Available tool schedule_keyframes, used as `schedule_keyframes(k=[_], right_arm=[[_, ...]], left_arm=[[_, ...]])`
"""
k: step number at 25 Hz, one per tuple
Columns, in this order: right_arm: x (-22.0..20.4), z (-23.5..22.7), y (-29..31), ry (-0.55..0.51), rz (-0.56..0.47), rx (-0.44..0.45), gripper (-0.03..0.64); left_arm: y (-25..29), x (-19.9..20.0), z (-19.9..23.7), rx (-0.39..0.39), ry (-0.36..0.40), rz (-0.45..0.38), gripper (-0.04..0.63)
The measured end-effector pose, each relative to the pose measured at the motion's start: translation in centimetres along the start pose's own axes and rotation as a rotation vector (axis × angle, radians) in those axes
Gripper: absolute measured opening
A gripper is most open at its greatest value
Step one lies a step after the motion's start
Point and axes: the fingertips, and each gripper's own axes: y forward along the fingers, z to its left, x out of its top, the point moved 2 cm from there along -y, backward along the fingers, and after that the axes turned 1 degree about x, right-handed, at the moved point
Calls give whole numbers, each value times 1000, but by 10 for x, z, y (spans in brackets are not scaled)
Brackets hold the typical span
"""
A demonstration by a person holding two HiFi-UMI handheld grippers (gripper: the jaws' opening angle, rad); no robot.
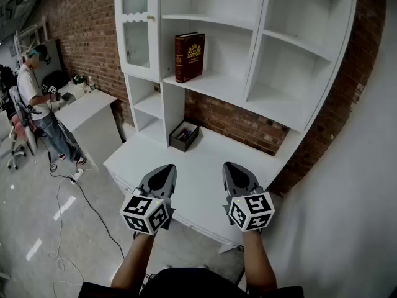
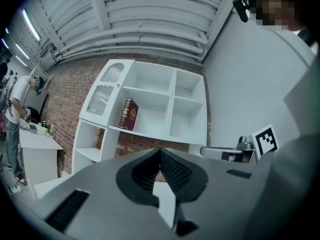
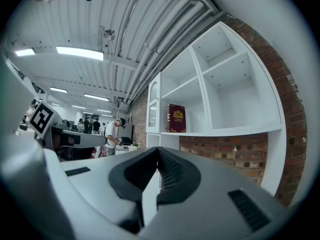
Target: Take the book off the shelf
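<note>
A dark red book (image 1: 189,56) with a gold emblem stands upright on the middle shelf of the white shelf unit (image 1: 217,85), leaning against the left divider. It also shows as the book (image 2: 129,114) and the book (image 3: 176,118) in the two gripper views. My left gripper (image 1: 166,168) and right gripper (image 1: 231,166) hover side by side over the white desk (image 1: 198,185), well below and in front of the book. Both are shut with nothing between their jaws. The left gripper's tips (image 2: 160,151) and the right gripper's tips (image 3: 158,150) meet.
A small dark open box (image 1: 184,135) sits on the desk under the shelf. A glass-fronted door (image 1: 136,27) closes the unit's upper left. A brick wall stands behind it. A person (image 1: 37,98) stands at another table far left, and cables lie on the floor.
</note>
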Motion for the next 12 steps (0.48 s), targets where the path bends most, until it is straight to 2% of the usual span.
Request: schedule_keyframes(k=[12], right_arm=[[-2,-23,-12,13,-13,-3,20]], left_arm=[[20,-7,-24,-16,10,17,15]])
